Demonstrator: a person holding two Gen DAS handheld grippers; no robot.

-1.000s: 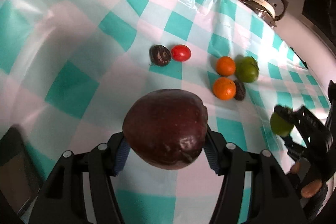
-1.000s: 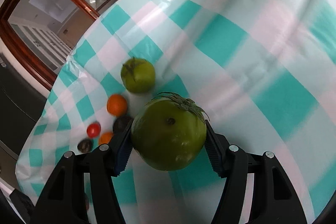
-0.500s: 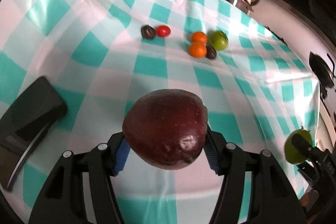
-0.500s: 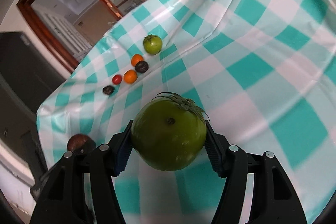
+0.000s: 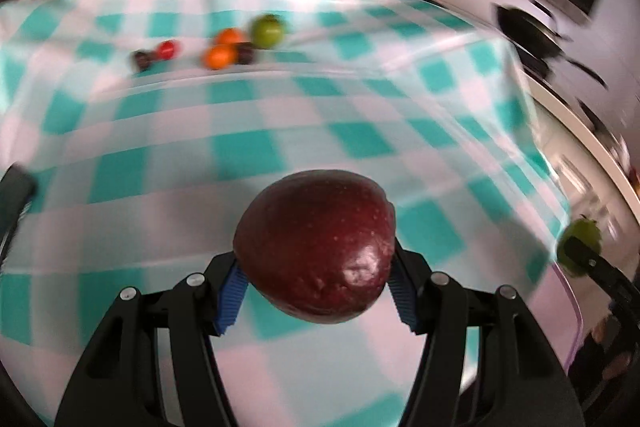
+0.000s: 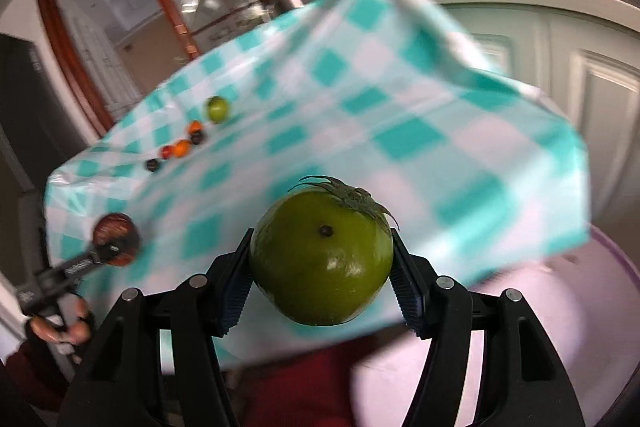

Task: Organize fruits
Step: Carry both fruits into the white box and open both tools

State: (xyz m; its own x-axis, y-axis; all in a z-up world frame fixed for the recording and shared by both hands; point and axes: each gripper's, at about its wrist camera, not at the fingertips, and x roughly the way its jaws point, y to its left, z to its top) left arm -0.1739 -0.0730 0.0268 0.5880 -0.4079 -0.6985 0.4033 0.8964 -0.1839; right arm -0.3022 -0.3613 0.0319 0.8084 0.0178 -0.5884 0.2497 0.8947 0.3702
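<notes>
Left wrist view shows the left gripper [image 5: 316, 291] clamped on a dark red apple [image 5: 316, 247], its blue pads pressing both sides, held above a teal-and-white checked tablecloth [image 5: 280, 147]. Far across the cloth sits a loose cluster of fruit: a green tomato [image 5: 267, 31], two oranges [image 5: 221, 57], a small red tomato [image 5: 167, 49] and two dark fruits, all blurred. Right wrist view shows the right gripper [image 6: 322, 285] closed on a large green tomato with a leafy stem [image 6: 322, 253], hanging past the table's near edge, over a pale lilac basin [image 6: 560, 307] that lies below the cloth's corner. The other gripper with its apple appears at the left of this view, gripped by a hand [image 6: 60, 327]. Both pictures are smeared, suggesting fast travel. The risk is that round, glossy fruit held only at two sides could slip or roll out, and the tomato, pinched hard, could bruise or split. Released off-target, it might miss the basin.
</notes>
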